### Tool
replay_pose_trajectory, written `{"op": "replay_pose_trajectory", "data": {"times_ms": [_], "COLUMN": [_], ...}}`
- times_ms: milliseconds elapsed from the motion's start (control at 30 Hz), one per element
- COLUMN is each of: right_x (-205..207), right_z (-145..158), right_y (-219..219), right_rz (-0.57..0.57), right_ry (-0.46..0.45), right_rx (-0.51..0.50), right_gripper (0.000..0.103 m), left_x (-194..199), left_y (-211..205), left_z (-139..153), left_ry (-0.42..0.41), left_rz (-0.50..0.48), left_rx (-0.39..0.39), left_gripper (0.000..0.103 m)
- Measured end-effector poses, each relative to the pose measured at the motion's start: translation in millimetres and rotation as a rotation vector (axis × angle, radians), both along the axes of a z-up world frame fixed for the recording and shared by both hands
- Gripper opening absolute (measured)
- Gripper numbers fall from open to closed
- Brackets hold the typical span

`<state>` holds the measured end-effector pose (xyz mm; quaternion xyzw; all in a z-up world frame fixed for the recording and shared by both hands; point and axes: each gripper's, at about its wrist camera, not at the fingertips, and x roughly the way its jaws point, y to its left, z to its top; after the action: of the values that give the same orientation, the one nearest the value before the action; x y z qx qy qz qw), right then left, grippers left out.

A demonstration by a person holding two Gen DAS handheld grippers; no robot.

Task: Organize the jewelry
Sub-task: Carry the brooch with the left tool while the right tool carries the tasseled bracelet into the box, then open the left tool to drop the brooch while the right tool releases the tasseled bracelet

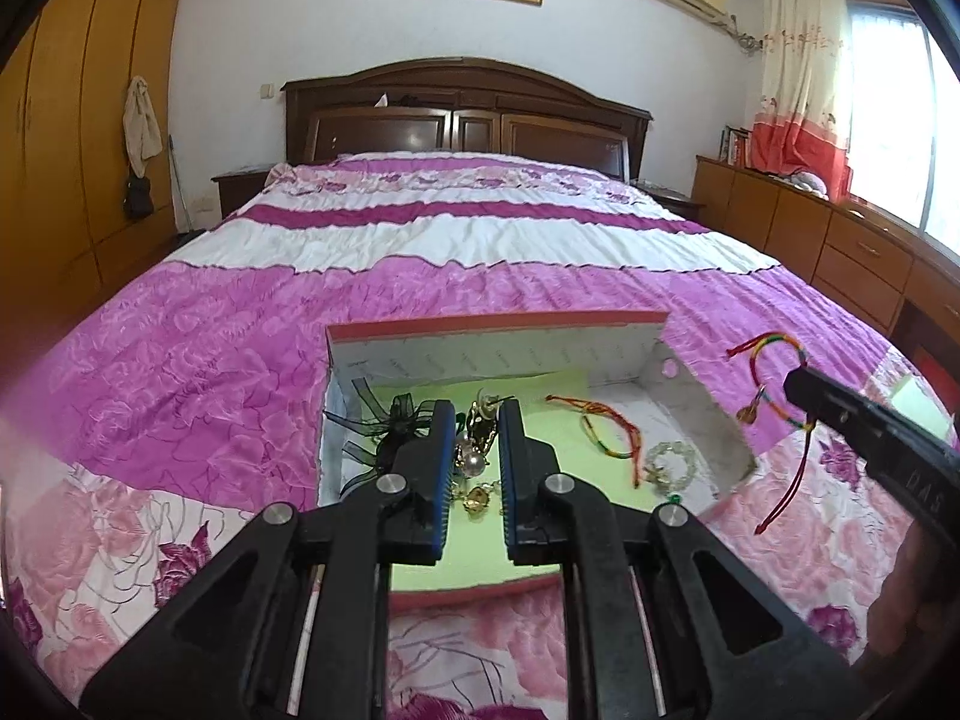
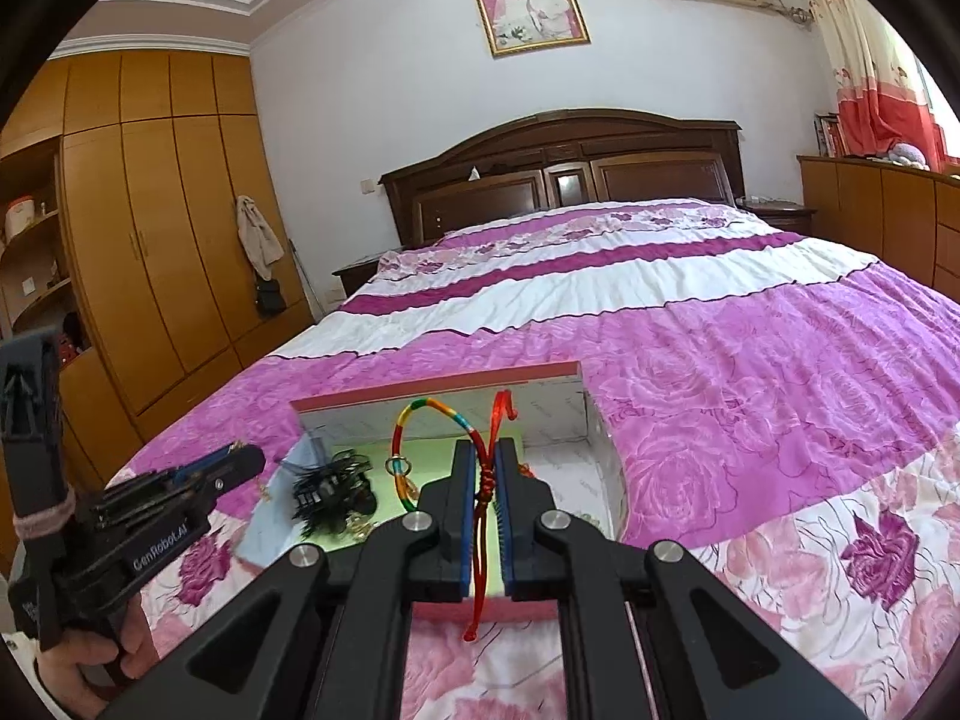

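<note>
right wrist: rainbow bracelet (image 2: pixel 432 414) pinched in right gripper (image 2: pixel 485 450) above box (image 2: pixel 432 387)

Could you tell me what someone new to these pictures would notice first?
Probably the rainbow-coloured cord bracelet pinched between the right gripper fingers, its red tails dangling, held up above the open box on the pink floral bedspread. Next, the left gripper poised open over the box's left half, above gold and pearl pieces beside a black ribbon bow.
</note>
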<state>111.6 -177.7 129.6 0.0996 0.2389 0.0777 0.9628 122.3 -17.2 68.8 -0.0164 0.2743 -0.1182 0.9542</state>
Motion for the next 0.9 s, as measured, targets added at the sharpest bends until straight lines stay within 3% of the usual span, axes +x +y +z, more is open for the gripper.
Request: {"op": "replay_pose_trajectory", "data": {"times_ms": [433,633,900], "right_x": [59,73,78], "right_z": [-45,-68,-78], "right_y": [-6,-9,-12], "right_rz": [-0.035,-0.045,-0.062], "right_ry": [0.095,0.163,0.191], "right_rx": [-0.04,-0.046,-0.049], "right_gripper": [0.008,0.008,0.008], "left_x": [37,45,52], "left_y": [-1,-2,0], "left_z": [-41,-54,-66], "left_ry": [0.074,0.119,0.165], "left_rz": [0.018,0.017,0.021], "left_rx": [0.006,0.004,-0.013], "left_gripper": [0.006,0.006,0.006]}}
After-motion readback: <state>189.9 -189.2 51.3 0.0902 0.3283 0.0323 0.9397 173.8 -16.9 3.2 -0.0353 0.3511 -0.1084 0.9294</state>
